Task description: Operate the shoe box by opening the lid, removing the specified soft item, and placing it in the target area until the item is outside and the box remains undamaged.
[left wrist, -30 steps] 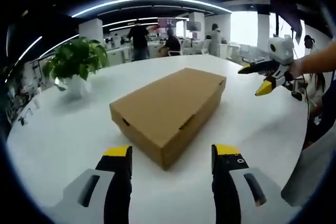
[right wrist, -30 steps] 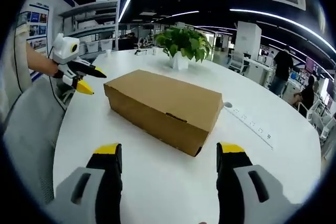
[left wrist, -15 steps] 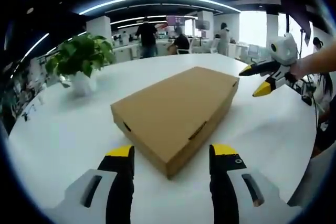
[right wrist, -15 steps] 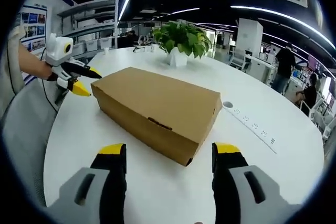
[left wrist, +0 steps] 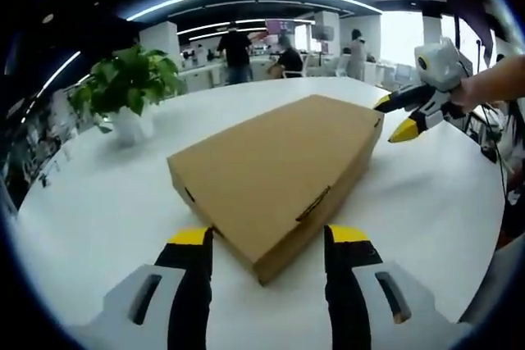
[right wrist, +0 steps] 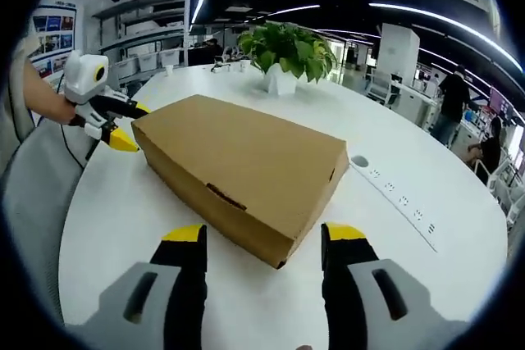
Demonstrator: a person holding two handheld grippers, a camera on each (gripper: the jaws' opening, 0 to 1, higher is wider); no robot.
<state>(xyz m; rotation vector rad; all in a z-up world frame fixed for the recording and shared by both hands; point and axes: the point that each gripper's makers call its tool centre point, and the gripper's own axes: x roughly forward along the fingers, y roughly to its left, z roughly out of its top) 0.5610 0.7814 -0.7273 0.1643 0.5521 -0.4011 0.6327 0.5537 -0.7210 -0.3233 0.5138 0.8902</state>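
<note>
Sitting flat on the white round bench (left wrist: 98,202) is the brown cardboard shoe box (left wrist: 275,174), lid shut all the way, with a little slot visible on its long side. In the left gripper view, the left hand-held gripper (left wrist: 268,239) has its jaws spread wide apart, one on each side of the box's near corner, not pinching anything. The right hand-held gripper (left wrist: 404,116) shows at the far end of the box, yellow tips just beside that corner; can't tell if they actually touch it.

Flip to the right gripper view and it's the mirror deal: the right hand-held gripper (right wrist: 264,239) is released too, jaws wide on either side of the near corner of the shoe box (right wrist: 246,165), while the left hand-held gripper (right wrist: 115,125) sits at the far corner.

Potted plant (left wrist: 123,92) stands on the bench well apart from the box. A power strip (right wrist: 402,202) runs along the bench beside the box, not touching.
</note>
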